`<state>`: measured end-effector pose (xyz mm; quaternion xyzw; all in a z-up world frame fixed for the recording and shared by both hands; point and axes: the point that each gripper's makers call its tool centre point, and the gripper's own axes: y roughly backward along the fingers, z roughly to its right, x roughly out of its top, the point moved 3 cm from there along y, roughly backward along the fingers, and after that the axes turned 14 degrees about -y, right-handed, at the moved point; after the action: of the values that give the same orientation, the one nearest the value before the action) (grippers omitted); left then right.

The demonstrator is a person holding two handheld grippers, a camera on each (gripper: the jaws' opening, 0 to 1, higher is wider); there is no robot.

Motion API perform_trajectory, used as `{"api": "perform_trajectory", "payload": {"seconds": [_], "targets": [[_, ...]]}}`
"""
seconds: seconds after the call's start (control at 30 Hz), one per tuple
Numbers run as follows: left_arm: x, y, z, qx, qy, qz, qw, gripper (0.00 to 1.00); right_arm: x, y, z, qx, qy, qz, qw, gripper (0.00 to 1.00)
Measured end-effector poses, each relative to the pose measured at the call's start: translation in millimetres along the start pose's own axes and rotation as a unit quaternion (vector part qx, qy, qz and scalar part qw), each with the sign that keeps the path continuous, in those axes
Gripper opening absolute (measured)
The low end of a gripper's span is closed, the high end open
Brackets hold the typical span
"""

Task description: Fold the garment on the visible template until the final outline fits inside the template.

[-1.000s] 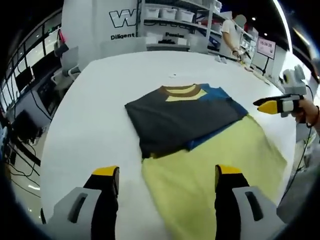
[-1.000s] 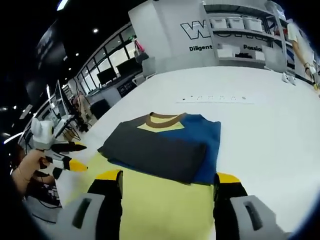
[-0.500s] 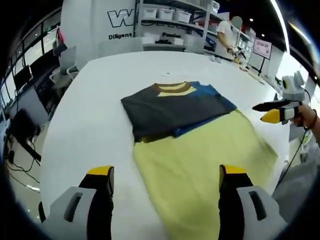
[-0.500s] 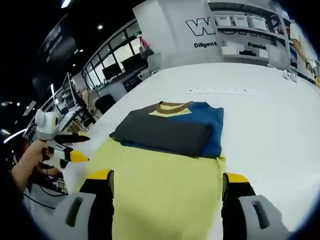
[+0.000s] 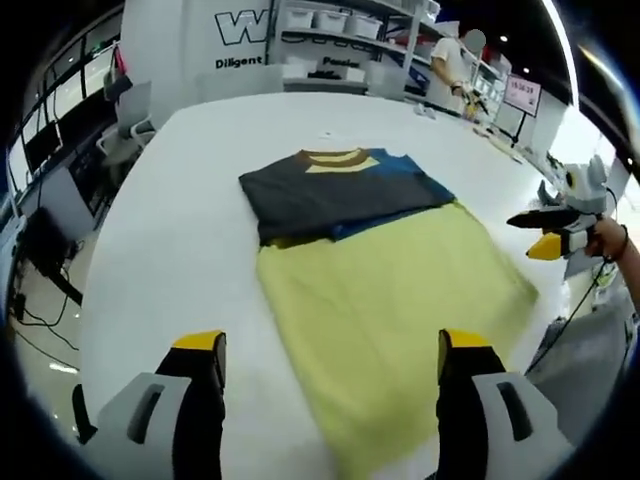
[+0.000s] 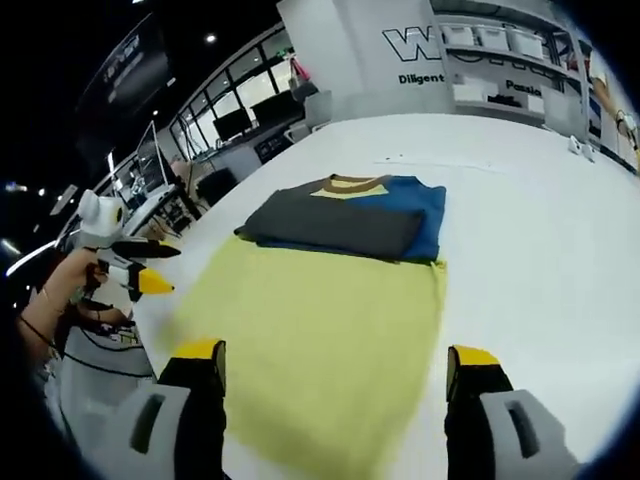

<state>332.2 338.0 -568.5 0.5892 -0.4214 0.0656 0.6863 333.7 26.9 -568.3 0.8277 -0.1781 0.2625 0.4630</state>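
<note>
On white table (image 5: 160, 220): folded garment (image 5: 335, 190) at 12 o'clock of yellow template (image 5: 390, 300); left gripper (image 5: 325, 350) and right gripper (image 6: 335, 360) jaws apart, empty.

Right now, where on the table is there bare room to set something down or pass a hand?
Bare white table runs wide beside the garment and yellow-green template, and beyond the collar toward the shelves. In the right gripper view, the table past the blue edge is bare too. The centre is covered by garment and template.

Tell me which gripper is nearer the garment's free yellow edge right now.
Neither clearly: the left gripper and right gripper both hover open near the yellow part's near edge, apart from it, one at each side. The folded dark part lies beyond both.
</note>
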Motion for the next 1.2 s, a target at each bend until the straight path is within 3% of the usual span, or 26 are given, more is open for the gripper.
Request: {"api": "perform_trajectory", "payload": {"seconds": [0.07, 0.47, 0.7, 0.87, 1.2], "targets": [[-7.1, 1, 5.7, -0.005, -0.014, -0.009, 0.9998, 0.85, -6.8, 3, 1, -0.001, 0.006, -0.006, 1.0, 0.89], [-32.6, 13, 23.8, -0.022, 0.005, -0.029, 0.9993, 0.78, -40.9, 15, 8, -0.013, 0.011, -0.03, 0.9994, 0.84], [-52.6, 16, 35.5, -0.033, 0.036, -0.062, 0.9969, 0.77, -64.5, 19, 14, -0.027, 0.012, -0.059, 0.9978, 0.77], [-62.1, 16, 40.9, -0.041, 0.05, -0.073, 0.9953, 0.73, -69.8, 21, 17, -0.038, 0.014, -0.067, 0.9969, 0.72], [-77.6, 18, 53.0, -0.052, 0.079, -0.093, 0.9911, 0.55, -75.2, 23, 26, -0.064, 0.012, -0.073, 0.9952, 0.59]]}}
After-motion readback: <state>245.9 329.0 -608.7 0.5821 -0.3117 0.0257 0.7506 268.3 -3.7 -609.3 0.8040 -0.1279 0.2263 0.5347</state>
